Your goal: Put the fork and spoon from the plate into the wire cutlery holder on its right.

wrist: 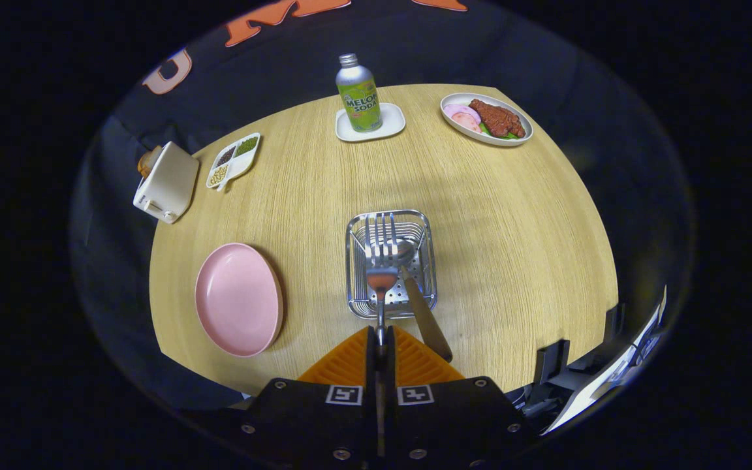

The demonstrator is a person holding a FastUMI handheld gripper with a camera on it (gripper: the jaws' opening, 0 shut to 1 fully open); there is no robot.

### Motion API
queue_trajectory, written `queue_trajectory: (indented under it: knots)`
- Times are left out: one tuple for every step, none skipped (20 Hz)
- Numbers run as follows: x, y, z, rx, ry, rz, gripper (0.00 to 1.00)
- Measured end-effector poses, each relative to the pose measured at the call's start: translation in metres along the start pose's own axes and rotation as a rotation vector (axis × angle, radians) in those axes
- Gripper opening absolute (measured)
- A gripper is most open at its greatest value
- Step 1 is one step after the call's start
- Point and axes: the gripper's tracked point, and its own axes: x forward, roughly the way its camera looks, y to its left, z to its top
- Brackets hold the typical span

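Observation:
My gripper (380, 339) is shut on the thin neck of a metal fork (381, 254), both fingers pressed together around it. The fork's tines point away from me and hang over the wire cutlery holder (358, 261), a square chrome basket just ahead of the fingers. A spoon (420, 297) with a wooden handle leans in the holder, bowl down inside, handle sticking out toward me on the right of the fork. The pink plate (237, 299) lies bare on the table to the left of the holder.
On the round wooden table (513, 228), beyond the holder, a green soda bottle (358, 94) stands on a white coaster. A plate of meat (487, 119) sits far right, a divided snack dish (234, 160) and a white toaster (166, 183) far left.

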Motion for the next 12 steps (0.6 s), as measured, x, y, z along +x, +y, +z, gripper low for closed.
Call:
queue_trajectory:
  knots:
    - [-0.001, 0.001, -0.001, -0.006, 0.009, 0.006, 0.05]
    - [0.000, 0.002, -0.001, -0.011, 0.014, 0.011, 0.06]
    - [0.001, 0.001, 0.000, -0.013, 0.021, 0.012, 0.06]
    - [0.003, 0.000, 0.001, -0.009, 0.023, 0.010, 0.07]
    - [0.003, 0.000, 0.005, 0.000, 0.021, 0.013, 0.07]
    - [0.003, 0.000, 0.007, 0.005, 0.019, 0.016, 0.07]
    - [0.002, 0.000, 0.010, 0.004, 0.011, 0.019, 0.07]
    - [0.001, -0.001, 0.015, 0.004, -0.003, 0.023, 0.07]
    - [0.001, 0.000, 0.020, 0.005, -0.019, 0.027, 0.08]
    - [0.000, 0.001, 0.027, 0.005, -0.041, 0.031, 0.08]
    - [-0.002, 0.002, 0.034, 0.008, -0.067, 0.035, 0.09]
    - [-0.005, 0.003, 0.041, 0.009, -0.101, 0.040, 0.09]
